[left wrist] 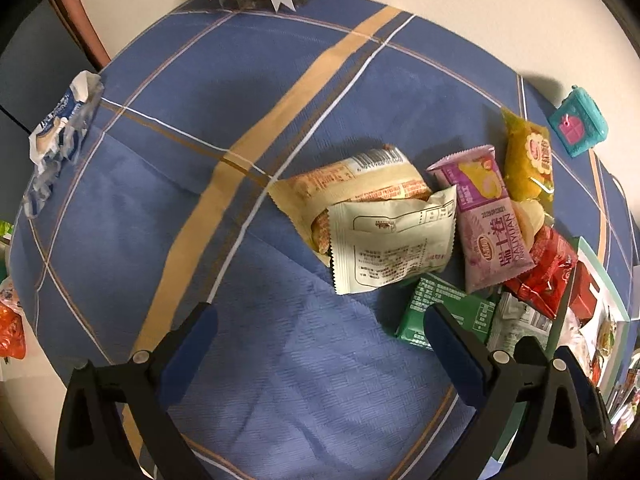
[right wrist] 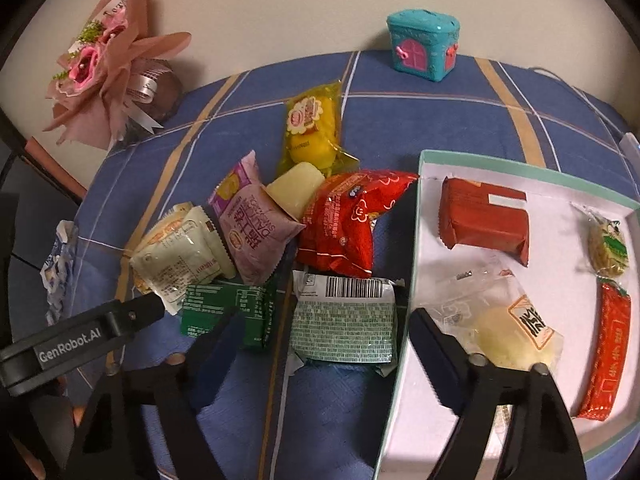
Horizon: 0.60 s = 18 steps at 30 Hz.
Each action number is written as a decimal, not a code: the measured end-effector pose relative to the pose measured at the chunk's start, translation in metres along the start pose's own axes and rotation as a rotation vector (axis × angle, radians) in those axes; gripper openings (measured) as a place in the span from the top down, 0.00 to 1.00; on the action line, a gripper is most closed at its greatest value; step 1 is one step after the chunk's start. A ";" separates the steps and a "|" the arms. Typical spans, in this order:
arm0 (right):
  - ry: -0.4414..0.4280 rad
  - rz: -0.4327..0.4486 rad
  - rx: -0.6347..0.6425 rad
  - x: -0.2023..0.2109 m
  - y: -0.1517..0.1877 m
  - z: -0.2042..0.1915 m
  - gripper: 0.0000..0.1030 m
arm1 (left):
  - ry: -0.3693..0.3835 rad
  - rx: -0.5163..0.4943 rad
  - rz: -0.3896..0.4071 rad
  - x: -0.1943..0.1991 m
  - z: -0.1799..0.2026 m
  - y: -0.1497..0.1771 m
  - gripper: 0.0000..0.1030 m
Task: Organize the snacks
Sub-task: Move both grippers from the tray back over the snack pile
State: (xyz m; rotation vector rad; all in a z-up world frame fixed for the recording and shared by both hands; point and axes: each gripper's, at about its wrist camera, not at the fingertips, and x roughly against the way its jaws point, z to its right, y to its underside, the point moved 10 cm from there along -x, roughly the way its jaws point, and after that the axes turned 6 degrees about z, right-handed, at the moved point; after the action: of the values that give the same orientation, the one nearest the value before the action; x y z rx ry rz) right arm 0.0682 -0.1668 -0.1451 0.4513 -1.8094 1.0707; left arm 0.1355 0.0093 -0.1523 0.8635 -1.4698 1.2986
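Note:
A pile of snack packets lies on the blue checked tablecloth [left wrist: 160, 200]. It holds a cream packet [left wrist: 392, 240], a purple one [left wrist: 488, 216], a yellow one [left wrist: 528, 160], a red one [right wrist: 344, 224], a dark green one [right wrist: 228, 312] and a pale green barcoded one [right wrist: 344, 320]. A white box with a mint rim [right wrist: 404, 320] holds a red-brown bar [right wrist: 484, 220], a clear-wrapped cake [right wrist: 508, 336], a long red packet [right wrist: 608, 352] and a small cookie [right wrist: 608, 244]. My left gripper [left wrist: 320, 320] is open, just short of the cream packet. My right gripper [right wrist: 328, 328] is open around the pale green packet.
A teal house-shaped tin [right wrist: 424, 48] stands at the far edge. A pink bouquet [right wrist: 108, 76] stands at the back left. A blue-and-white wrapper [left wrist: 60, 128] lies at the left table edge. Orange and green packets [left wrist: 10, 332] show beyond the left edge.

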 end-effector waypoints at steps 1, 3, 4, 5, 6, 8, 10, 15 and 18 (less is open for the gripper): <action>0.001 -0.003 -0.002 0.000 0.000 0.001 0.22 | 0.001 0.001 -0.003 -0.002 0.000 0.000 0.01; 0.005 -0.009 -0.015 -0.001 -0.001 0.005 0.27 | 0.003 0.003 -0.009 -0.005 -0.001 0.000 0.01; 0.002 -0.008 -0.022 0.000 -0.002 0.007 0.29 | 0.003 0.003 -0.012 -0.006 -0.002 -0.001 0.01; 0.000 -0.002 -0.030 0.002 -0.004 0.009 0.31 | 0.004 0.004 -0.014 -0.007 -0.002 -0.001 0.01; -0.004 0.000 -0.033 0.003 -0.005 0.010 0.32 | 0.006 0.006 -0.016 -0.008 -0.003 -0.003 0.01; -0.011 0.003 -0.029 0.005 -0.007 0.009 0.35 | 0.010 0.009 -0.017 -0.010 -0.004 -0.005 0.01; -0.012 0.007 -0.024 0.006 -0.010 0.007 0.35 | 0.012 0.010 -0.015 -0.011 -0.005 -0.006 0.01; -0.013 -0.006 0.000 0.001 -0.009 0.001 0.35 | 0.015 0.002 -0.017 -0.014 -0.002 -0.008 0.01; -0.008 -0.018 0.010 -0.003 -0.007 -0.002 0.35 | 0.013 -0.004 -0.017 -0.013 0.003 -0.007 0.01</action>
State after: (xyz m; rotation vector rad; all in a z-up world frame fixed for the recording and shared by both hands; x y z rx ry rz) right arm 0.0760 -0.1695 -0.1444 0.4775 -1.8046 1.0679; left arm 0.1457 0.0039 -0.1629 0.8620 -1.4515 1.2858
